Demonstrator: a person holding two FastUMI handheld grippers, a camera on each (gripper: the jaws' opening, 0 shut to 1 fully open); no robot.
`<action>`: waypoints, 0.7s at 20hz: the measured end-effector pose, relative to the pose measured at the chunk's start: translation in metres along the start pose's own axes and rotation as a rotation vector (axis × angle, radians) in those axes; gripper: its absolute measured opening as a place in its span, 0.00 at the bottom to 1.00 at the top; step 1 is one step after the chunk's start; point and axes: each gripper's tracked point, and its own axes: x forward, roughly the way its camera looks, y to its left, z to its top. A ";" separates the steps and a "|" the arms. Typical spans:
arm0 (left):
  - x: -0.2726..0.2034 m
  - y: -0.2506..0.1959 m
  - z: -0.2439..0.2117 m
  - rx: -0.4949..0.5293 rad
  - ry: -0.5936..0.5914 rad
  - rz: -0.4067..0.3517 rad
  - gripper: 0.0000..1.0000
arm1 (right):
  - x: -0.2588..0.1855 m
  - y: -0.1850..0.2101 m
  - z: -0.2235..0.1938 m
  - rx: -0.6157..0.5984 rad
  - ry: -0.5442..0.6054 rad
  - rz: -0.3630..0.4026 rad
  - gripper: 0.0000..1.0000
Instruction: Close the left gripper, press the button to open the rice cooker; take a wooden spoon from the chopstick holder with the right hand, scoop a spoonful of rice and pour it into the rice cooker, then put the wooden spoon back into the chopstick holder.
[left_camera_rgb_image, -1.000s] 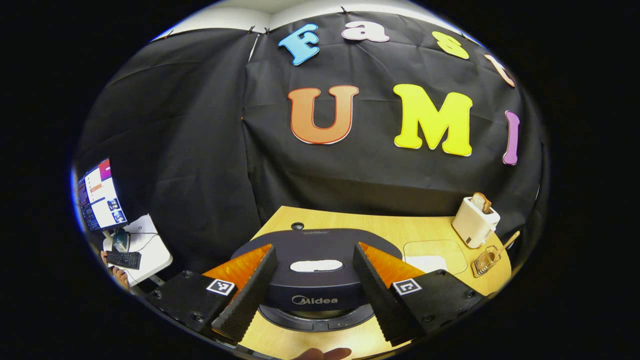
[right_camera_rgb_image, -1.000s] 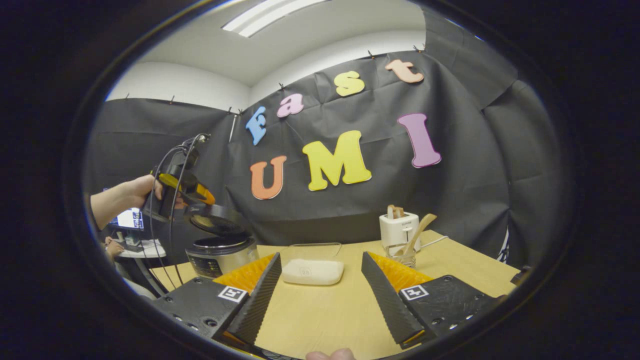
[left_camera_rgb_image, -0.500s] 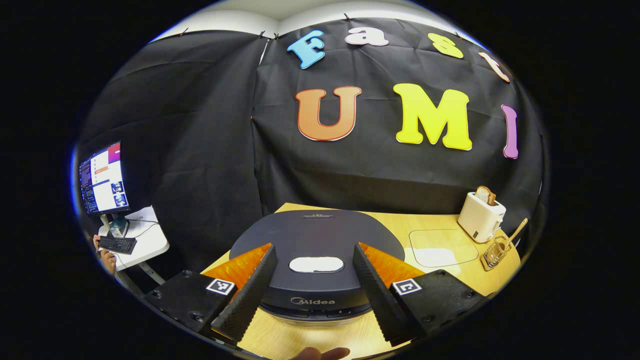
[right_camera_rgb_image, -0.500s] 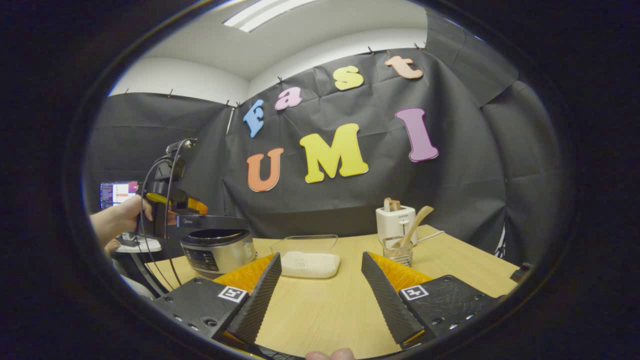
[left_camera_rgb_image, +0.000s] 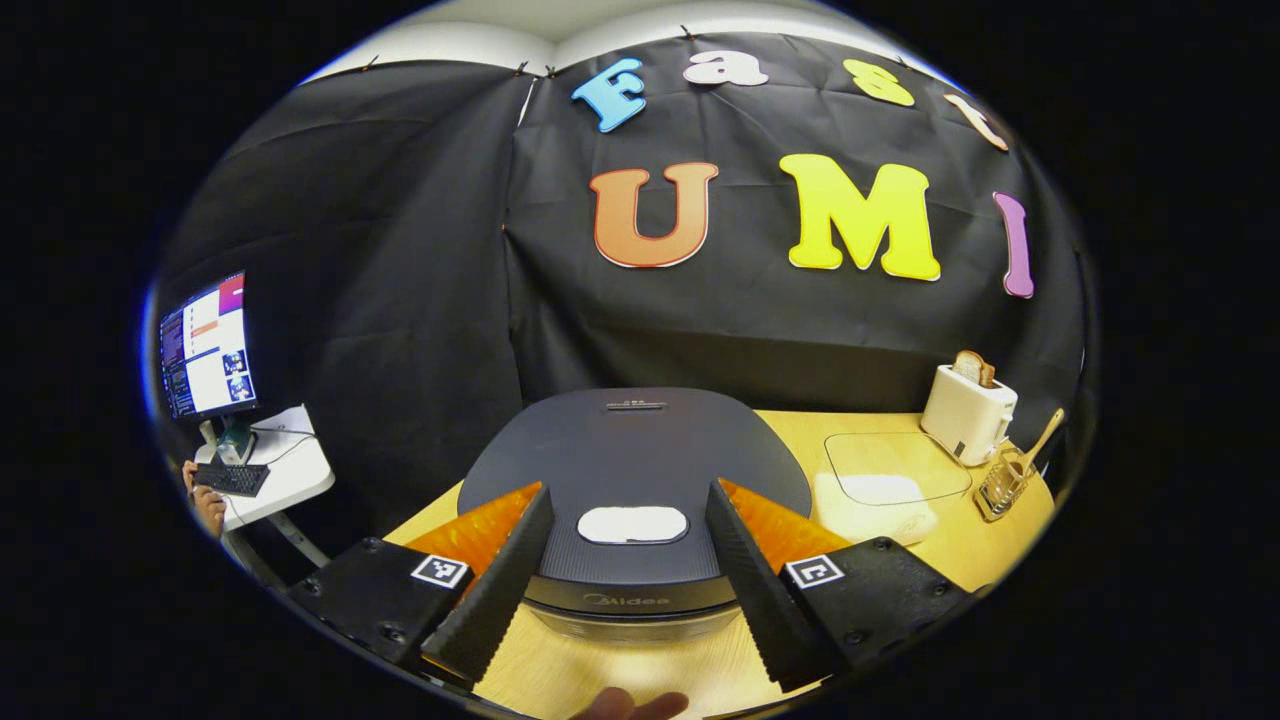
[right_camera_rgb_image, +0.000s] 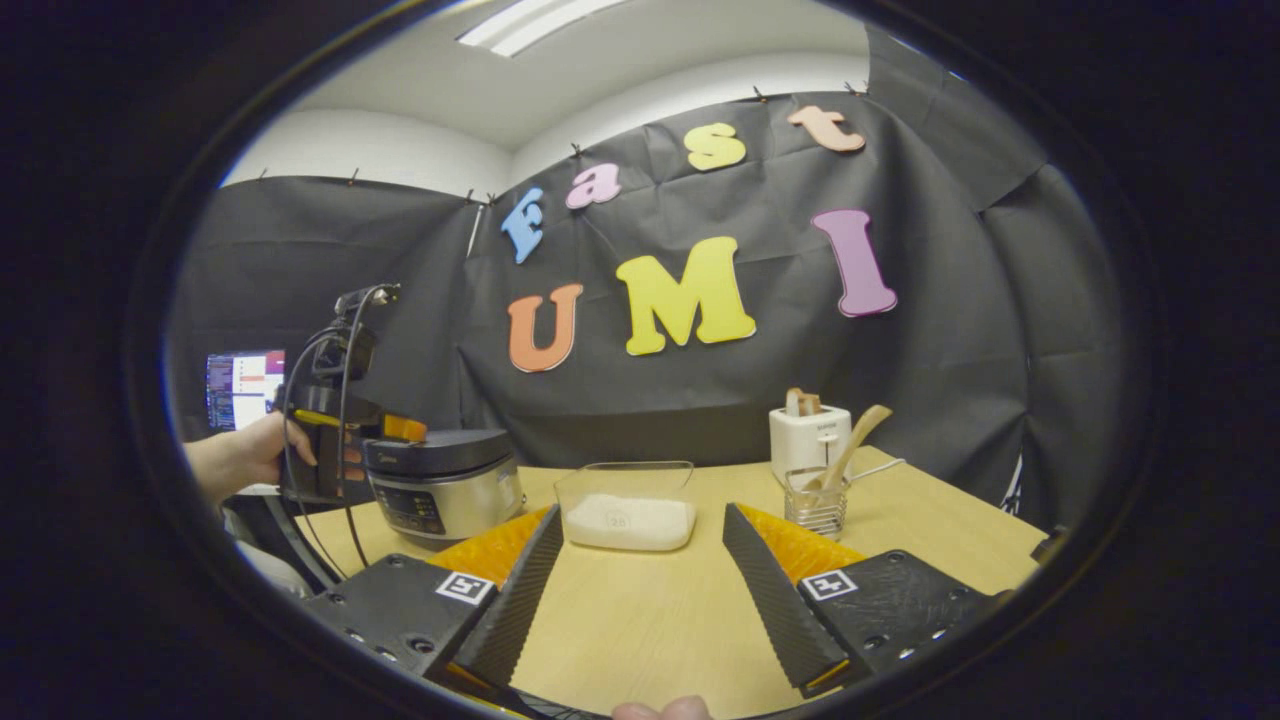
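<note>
Rice cooker sits dead ahead of the left gripper, lid down, its pale oval button right between the spread fingers. They'd need to come together before pressing, I'd say. Right gripper is spread too, holding nothing, over the wooden table; the wooden spoon leans in the chopstick holder ahead-right, by the rice container and toaster.

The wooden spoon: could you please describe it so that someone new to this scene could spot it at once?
Start at the wooden table and go to its far right corner, where a white toaster stands. Just in front of it is a wire chopstick holder. The wooden spoon leans out of that holder, the only long, pale wooden utensil there.
</note>
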 end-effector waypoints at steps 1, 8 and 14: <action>0.000 0.000 -0.003 0.021 -0.024 -0.006 0.99 | 0.001 -0.001 -0.001 0.005 0.000 -0.002 0.95; -0.001 0.002 -0.003 0.022 -0.119 -0.028 0.95 | 0.012 -0.002 -0.009 0.029 0.026 -0.004 0.95; -0.025 0.000 0.017 -0.023 -0.155 -0.029 0.99 | 0.009 -0.018 0.027 -0.037 -0.036 -0.074 0.95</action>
